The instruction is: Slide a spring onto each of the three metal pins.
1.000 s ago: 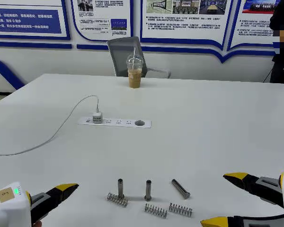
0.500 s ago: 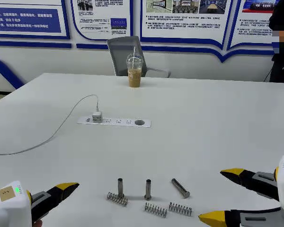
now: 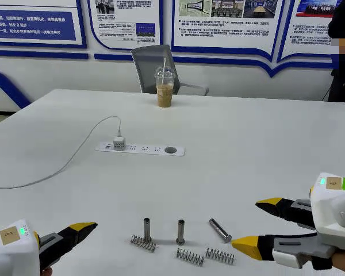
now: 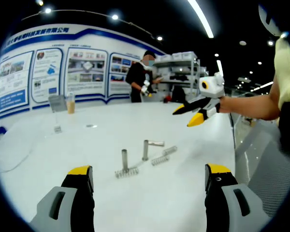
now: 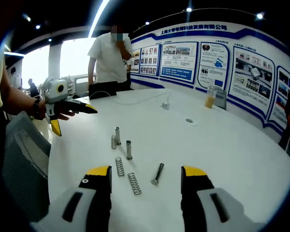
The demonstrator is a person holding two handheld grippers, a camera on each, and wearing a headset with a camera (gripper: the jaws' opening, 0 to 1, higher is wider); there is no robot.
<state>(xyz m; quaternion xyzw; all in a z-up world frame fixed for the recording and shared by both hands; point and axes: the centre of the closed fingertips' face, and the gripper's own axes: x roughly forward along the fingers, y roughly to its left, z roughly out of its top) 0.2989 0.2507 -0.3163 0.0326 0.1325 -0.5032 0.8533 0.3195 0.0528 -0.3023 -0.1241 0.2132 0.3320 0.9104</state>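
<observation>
No spring is on a pin yet; all three are left to do.
Well left of the middle pin (image 3: 180, 230), the left tool (image 4: 148, 170) hangs spread and empty. The left pin (image 3: 146, 227) stands just beside it, and the right pin (image 3: 219, 229) lies flat (probably needs righting). The springs (image 3: 190, 256) lie loose on the desk (image 3: 247, 144) just in front. The right tool (image 3: 245, 222) is spread and empty, off to its right.

Left tongs (image 4: 148, 170) wide apart, empty. Two pins (image 4: 124, 159) upright, third pin (image 4: 156, 143) lying; springs (image 4: 160, 160) beside. Right tongs (image 4: 183, 118) parted.
</observation>
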